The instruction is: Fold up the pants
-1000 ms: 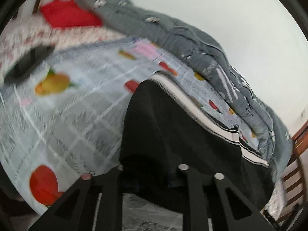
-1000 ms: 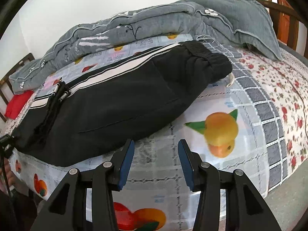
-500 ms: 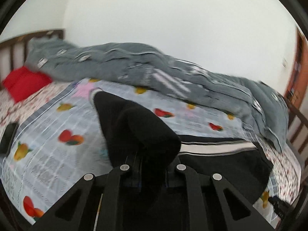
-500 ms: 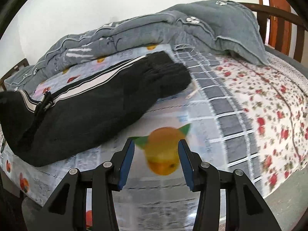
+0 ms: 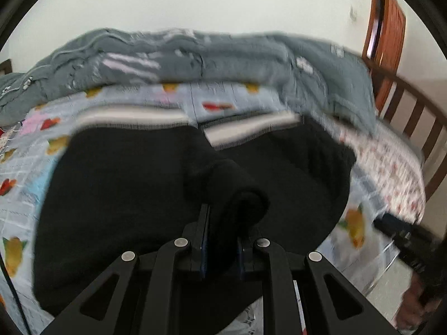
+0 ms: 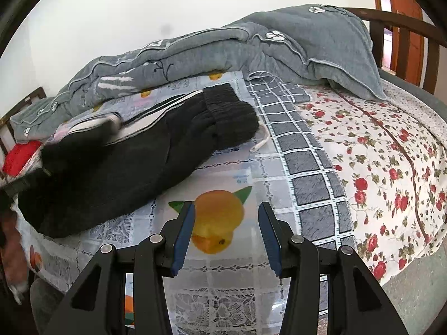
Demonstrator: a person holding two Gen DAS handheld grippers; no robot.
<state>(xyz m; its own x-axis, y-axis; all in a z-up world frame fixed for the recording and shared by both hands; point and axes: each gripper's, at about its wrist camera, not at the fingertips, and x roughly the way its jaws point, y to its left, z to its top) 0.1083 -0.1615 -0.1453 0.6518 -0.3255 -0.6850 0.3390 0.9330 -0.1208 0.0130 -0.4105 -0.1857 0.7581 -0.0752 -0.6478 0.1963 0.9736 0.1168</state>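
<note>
At the bottom centre of the left wrist view, the left gripper [image 5: 220, 240] is clamped on a bunched fold of the black pants [image 5: 120, 195], whose dark fabric fills the middle of that blurred frame. In the right wrist view, the right gripper [image 6: 226, 234] stands spread at the bottom centre, grasping nothing, above an orange fruit print on the fruit-print cover [image 6: 223, 173]. Beyond it, the pants [image 6: 145, 162] lie across the left middle of the frame on that cover, on the bed [image 6: 391, 167], with the ribbed waistband toward centre and a white cord [image 6: 261, 142] trailing just beside it. White side stripes run along the far edge of the pants. Farther back, a grey quilt [image 6: 251, 47] is heaped across the upper part of the frame against the pale wall. A red pillow [image 6: 19, 156] shows at the left edge.
</note>
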